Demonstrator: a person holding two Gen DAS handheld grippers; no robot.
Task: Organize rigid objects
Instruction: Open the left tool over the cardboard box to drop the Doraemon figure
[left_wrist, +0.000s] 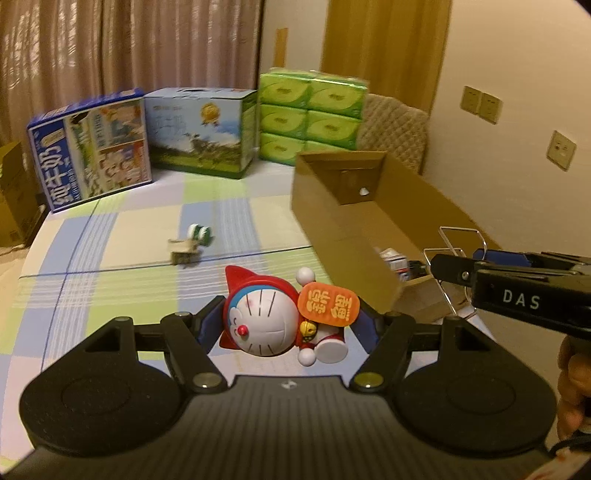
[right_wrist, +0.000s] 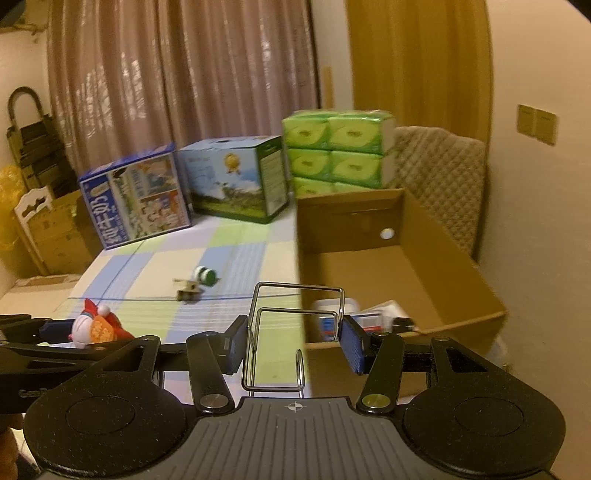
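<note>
**Two toys held above a checked bed cover**

A bed with a checked cover in blue, green and cream (left_wrist: 122, 236) fills the room in front of brown curtains. At its far edge stand a blue milk carton box (left_wrist: 90, 147), a blue and green printed box (left_wrist: 203, 131) and a stack of green tissue packs (left_wrist: 312, 114). An open brown cardboard box (right_wrist: 436, 258) lies at the right, with some small items inside. The left gripper (left_wrist: 286, 323) is closed on a red and white cat figurine with an orange sign (left_wrist: 284, 317), lying on its side between the pads. The right gripper (right_wrist: 293, 341) is closed on a bent silver wire rack (right_wrist: 295, 332), near the box's front corner. A small green and white toy (left_wrist: 199, 234) stays on the cover.
</note>
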